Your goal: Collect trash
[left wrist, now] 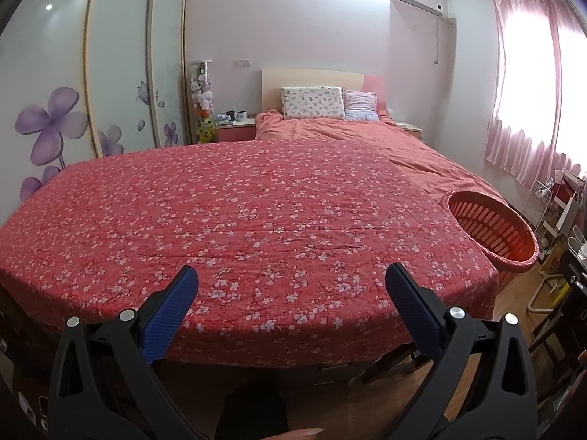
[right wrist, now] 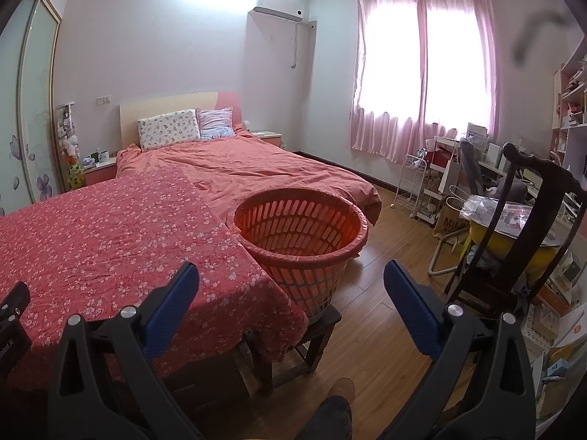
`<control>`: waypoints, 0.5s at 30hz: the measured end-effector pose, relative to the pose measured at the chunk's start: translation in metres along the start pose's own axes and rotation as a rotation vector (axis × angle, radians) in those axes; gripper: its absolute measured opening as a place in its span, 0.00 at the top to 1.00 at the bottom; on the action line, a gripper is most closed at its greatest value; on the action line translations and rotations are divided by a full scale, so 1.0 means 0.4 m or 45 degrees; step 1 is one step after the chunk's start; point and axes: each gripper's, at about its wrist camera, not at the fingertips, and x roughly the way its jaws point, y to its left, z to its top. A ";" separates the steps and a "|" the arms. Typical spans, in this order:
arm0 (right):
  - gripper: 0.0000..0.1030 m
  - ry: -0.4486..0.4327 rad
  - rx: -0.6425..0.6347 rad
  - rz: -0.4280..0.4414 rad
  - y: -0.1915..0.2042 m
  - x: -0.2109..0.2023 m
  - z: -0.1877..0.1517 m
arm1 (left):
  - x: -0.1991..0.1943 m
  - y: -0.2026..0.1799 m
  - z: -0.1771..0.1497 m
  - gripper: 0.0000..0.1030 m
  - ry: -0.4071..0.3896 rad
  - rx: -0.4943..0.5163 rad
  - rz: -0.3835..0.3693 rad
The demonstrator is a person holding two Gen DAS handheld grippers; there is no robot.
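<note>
Two claws in view, both spread wide and holding nothing. Left claw (left wrist: pixel 291 286) hovering over the near edge of the flowered red cloth (left wrist: pixel 234 220), blue pads (left wrist: pixel 172 315) level, pointing along the covered desk toward the bed (left wrist: pixel 348 135) beyond. Right claw (right wrist: pixel 291 286) hovering off the corner of the same cloth (right wrist: pixel 110 242), aimed at the orange basket (right wrist: pixel 304 256).

No trash visible anywhere on the cloth in either view; surface ahead of the left claw bare from near edge to far. Cannot tell whether any scrap lies outside both views.

Basket located ahead and far to the right of the left claw, at the desk's right edge; directly ahead of and just beyond the right claw, between its two fingers in that view. Mouth open and tilted toward the claws, interior appearing empty, base resting on a dark wooden stool (right wrist: pixel 315 333) beside the desk corner. Right claw judged clearly the nearer to the basket; left claw better placed for anything on the cloth's middle.

Judgement: collecting not yet begun, or nothing left on the cloth. Wooden chair (right wrist: pixel 513 227) right of the right claw, well apart, no obstruction.
</note>
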 end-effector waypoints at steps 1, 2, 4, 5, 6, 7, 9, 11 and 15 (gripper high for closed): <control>0.04 0.001 0.000 0.001 -0.001 0.001 0.000 | 0.000 0.000 0.000 0.02 0.000 0.000 0.000; 0.04 0.002 0.000 0.001 0.001 0.003 0.000 | 0.000 0.000 0.000 0.02 0.000 -0.001 0.001; 0.04 0.002 -0.001 0.001 0.001 0.003 0.000 | 0.000 0.000 0.000 0.02 0.000 0.000 -0.002; 0.04 0.002 -0.001 0.001 0.002 0.003 0.001 | 0.000 -0.001 -0.001 0.02 0.001 0.000 -0.002; 0.04 0.003 -0.001 0.002 0.002 0.004 0.001 | 0.000 -0.001 -0.001 0.02 0.002 0.000 -0.001; 0.04 0.004 -0.001 0.003 0.002 0.004 0.000 | -0.001 -0.001 -0.001 0.02 0.002 -0.001 -0.001; 0.04 0.006 -0.001 0.005 0.003 0.006 0.000 | -0.002 -0.002 0.000 0.02 0.001 -0.003 -0.002; 0.04 0.006 -0.002 0.006 0.005 0.007 -0.001 | -0.002 -0.002 0.000 0.02 0.002 -0.003 -0.002; 0.04 0.007 -0.002 0.007 0.007 0.009 -0.001 | -0.001 -0.002 -0.001 0.02 0.004 -0.001 -0.004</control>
